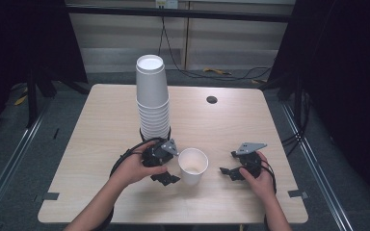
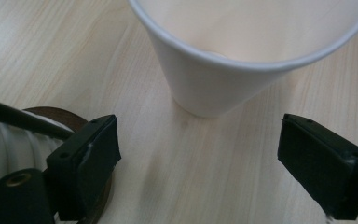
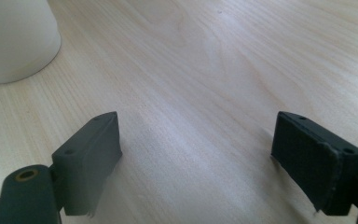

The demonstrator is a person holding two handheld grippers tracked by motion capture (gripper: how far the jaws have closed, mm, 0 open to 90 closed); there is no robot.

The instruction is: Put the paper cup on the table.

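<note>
Looking down from the high view, two forearms enter at 6 o'clock, each hand wrapped around a black gripper on the pale wood table [image 1: 101, 125].

Left gripper [image 1: 169, 169]: at roughly 7 o'clock from table centre, just beside the single cup. Jaws apart, nothing between them. In the left gripper view [image 2: 198, 161] both black jaws stand wide over bare wood, with the cup ahead of them at 12 o'clock and not touched by either one. A dark cable crosses the lower left of that view at 9 o'clock.

Single white paper cup [image 1: 192, 165]: upright, mouth open, inside empty as far as can be seen. It sits between the two grippers, closer to the left one. In the left gripper view [image 2: 242, 56] its rim and tapered wall show from close up, base resting on the table. In the right gripper view [image 3: 16, 39] its lower wall stands at 10 o'clock, well apart from the jaws.

Right gripper [image 1: 225, 172]: at 5 o'clock from table centre, at 3 o'clock of the cup with a clear gap. Jaws apart, holding nothing; its own view [image 3: 196, 154] has bare tabletop between them. Grey three-cornered plate on top.

Stack of white cups [image 1: 152, 98]: farther off, at 11 o'clock from the single cup, nested, tall, standing behind the left hand.

Small dark round hole [image 1: 212, 99]: table surface, 1 o'clock, far side.
</note>
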